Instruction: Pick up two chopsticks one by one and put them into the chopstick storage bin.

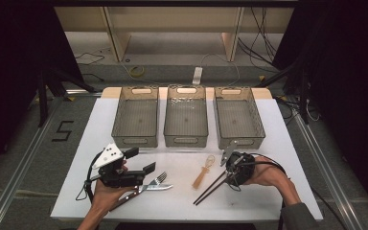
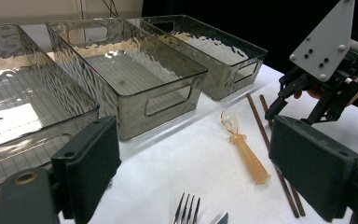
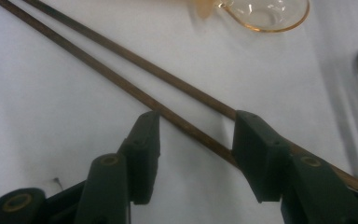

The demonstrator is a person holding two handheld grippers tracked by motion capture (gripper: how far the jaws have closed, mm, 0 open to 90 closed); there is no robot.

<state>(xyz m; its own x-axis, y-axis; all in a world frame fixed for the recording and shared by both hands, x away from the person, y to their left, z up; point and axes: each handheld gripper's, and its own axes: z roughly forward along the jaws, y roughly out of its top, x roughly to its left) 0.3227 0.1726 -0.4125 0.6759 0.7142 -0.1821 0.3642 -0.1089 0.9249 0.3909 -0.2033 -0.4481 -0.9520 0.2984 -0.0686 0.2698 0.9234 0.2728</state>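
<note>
1. The chopsticks (image 1: 212,189) lie side by side on the white table (image 1: 182,201), in front of the right bin (image 1: 238,120).
2. Their long axis runs diagonally, near-left to far-right.
3. The right gripper (image 3: 196,140) straddles their far ends, jaws apart, pads not yet pressing.
4. The left gripper (image 2: 193,172) hangs released.

We are straddling two brown chopsticks (image 3: 135,93) with our right gripper (image 3: 196,140), jaws parted, amber spoon bowl (image 3: 261,14) lying beyond.

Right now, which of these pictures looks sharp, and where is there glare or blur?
High view: table bright, surroundings dark, slightly soft. Left gripper view: glare on the bins, near jaws blurred. Right gripper view: chopsticks fairly sharp, spoon soft at the top edge.
</note>
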